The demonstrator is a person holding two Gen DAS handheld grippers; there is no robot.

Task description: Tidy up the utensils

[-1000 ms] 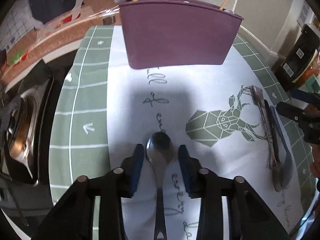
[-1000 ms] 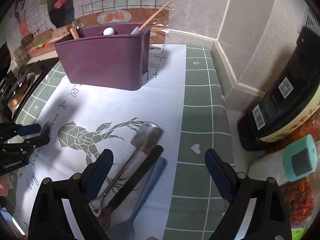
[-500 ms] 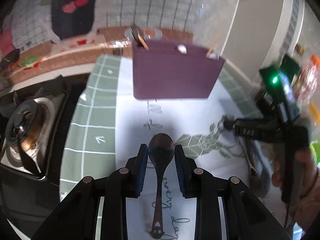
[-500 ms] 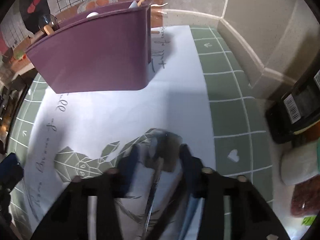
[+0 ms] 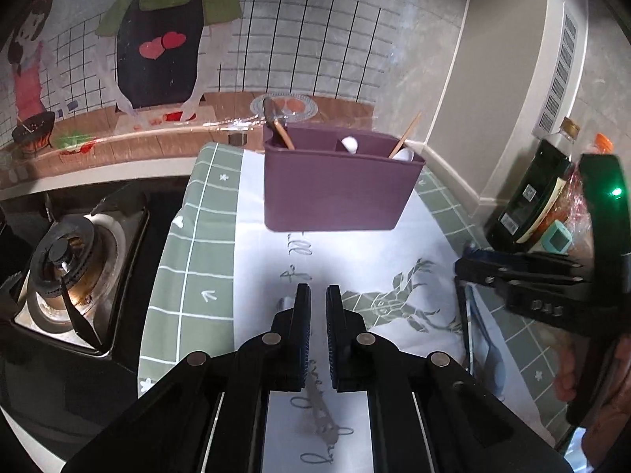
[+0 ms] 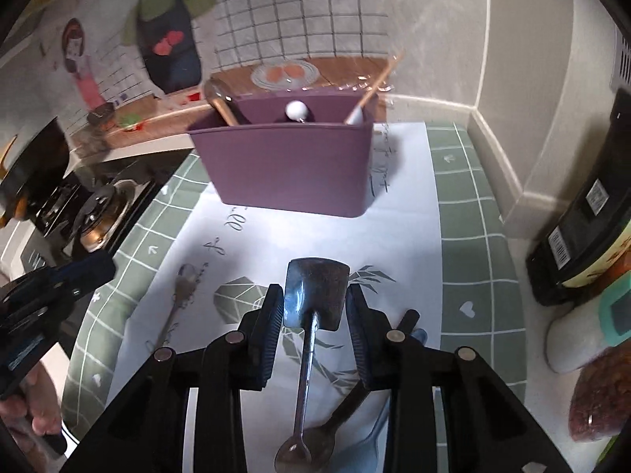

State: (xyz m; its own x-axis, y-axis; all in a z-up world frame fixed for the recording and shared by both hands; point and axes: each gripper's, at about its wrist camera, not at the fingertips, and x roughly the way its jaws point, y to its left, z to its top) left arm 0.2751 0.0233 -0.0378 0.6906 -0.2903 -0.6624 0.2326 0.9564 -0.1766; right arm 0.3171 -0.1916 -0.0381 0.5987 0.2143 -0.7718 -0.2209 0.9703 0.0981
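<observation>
Fingers on my left gripper stand nearly pressed together with only a thin gap and nothing between them that I can see; the spoon lies blurred on the white cloth below and a little left of them. My right gripper has its fingers clamped on a metal spatula, holding its flat head at both edges, the handle running back under the gripper. Beneath it lie a dark-handled utensil and a pale blue one, both mostly hidden.

Cursive writing runs along the cloth beside a geometric deer print; I cannot read the words. A black bottle at right carries a barcode label, too small to read.

Ahead on the worktop stands the purple organizer. Its left compartment holds a wooden-handled utensil, the middle a white-tipped piece, the right a thin wooden stick with another white piece.
</observation>
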